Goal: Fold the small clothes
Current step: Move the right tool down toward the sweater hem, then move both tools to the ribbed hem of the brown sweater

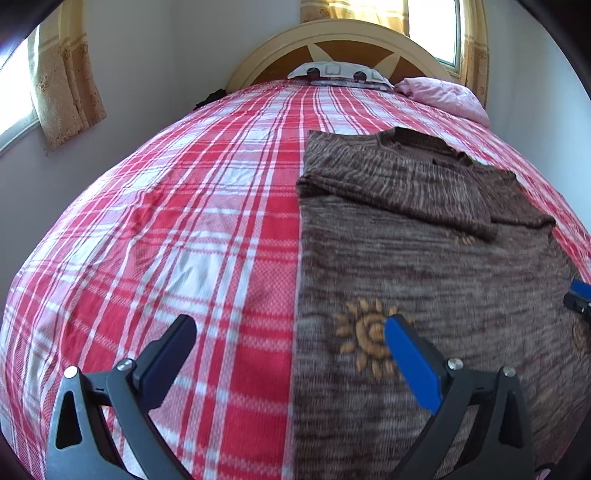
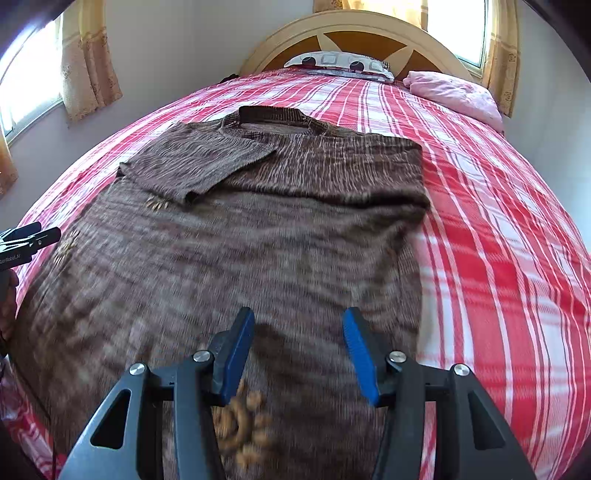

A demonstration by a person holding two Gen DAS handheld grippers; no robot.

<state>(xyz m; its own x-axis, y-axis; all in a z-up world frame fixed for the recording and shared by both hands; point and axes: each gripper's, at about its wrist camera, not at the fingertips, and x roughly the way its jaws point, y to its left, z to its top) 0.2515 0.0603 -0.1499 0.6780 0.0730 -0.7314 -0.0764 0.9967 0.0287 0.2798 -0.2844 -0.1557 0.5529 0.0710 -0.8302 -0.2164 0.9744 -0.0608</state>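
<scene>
Both claws hover over the sweater on the bed: left claw wide, right claw half-open; neither holds anything.

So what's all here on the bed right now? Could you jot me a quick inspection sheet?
Surface: red and white plaid bedspread, lightly wrinkled.
Job's things: brown knit sweater lying flat, both sleeves folded in over the chest.
Clutter: patterned pillow and pink cloth by the headboard.
Grippers: left claw open, straddling the sweater's edge; right claw open above the sweater; neither holds anything.
Cables: nothing seen.
Surroundings: pale walls, windows with yellow curtains.
</scene>
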